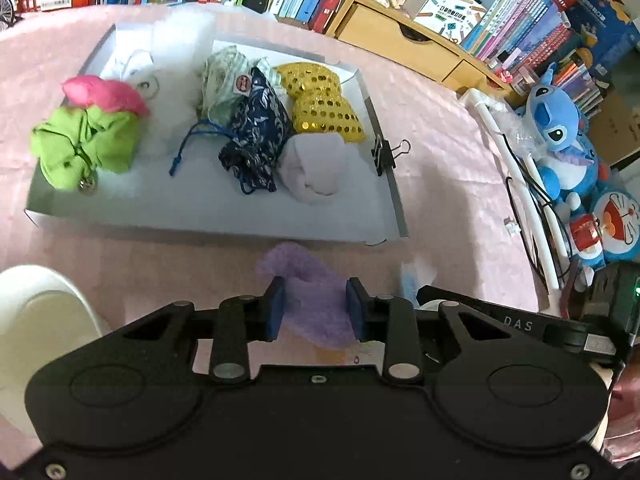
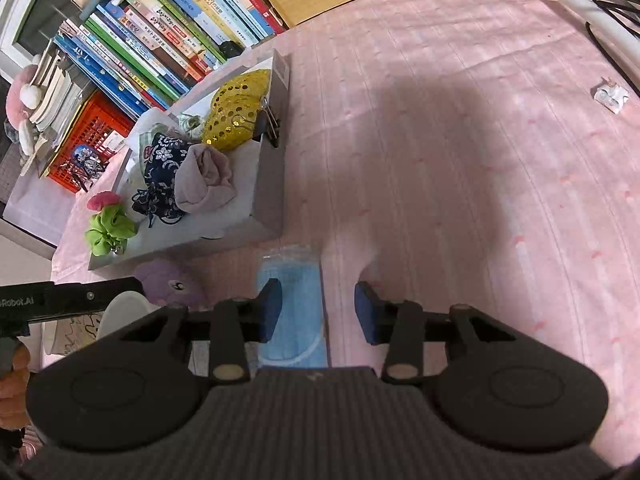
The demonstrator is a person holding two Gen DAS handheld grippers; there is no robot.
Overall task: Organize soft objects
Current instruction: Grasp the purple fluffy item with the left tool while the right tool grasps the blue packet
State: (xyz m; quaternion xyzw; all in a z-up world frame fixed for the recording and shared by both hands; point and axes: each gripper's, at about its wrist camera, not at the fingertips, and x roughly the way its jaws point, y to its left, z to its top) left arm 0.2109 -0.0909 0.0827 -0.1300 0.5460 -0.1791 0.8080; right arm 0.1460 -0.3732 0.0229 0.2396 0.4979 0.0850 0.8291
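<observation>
**Purple plush in the left grip; blue mask still on the cloth**

Purple plush piece point(image 1: 310, 296) sits between the pads of the left gripper point(image 1: 315, 307), both pads pressed into its sides: clenched on it, just short of the near edge of the white tray point(image 1: 224, 216). Judged purpose: carrying it to the tray with the other soft goods.

Right gripper point(image 2: 318, 310) stands released, jaws apart. Its left pad overlaps the blue face mask point(image 2: 294, 304) lying flat on the pink tablecloth point(image 2: 460, 160); whether it touches cannot be told. The mask lies just beside the tray's corner, seemingly next for collection.

Count in tray:
- gold sequin pouches point(image 1: 320, 104): two, side by side at the right wall
- navy floral drawstring bag point(image 1: 258, 136): one
- pale rolled cloth point(image 1: 312, 168): one
- striped green pouch point(image 1: 224, 76): one
- green bundle point(image 1: 86, 146): one, at the left end
- pink piece point(image 1: 104, 94): one, touching the green bundle

A binder clip point(image 1: 386, 154) grips the right wall, likely holding it in shape.

Outside the tray: two items.
</observation>
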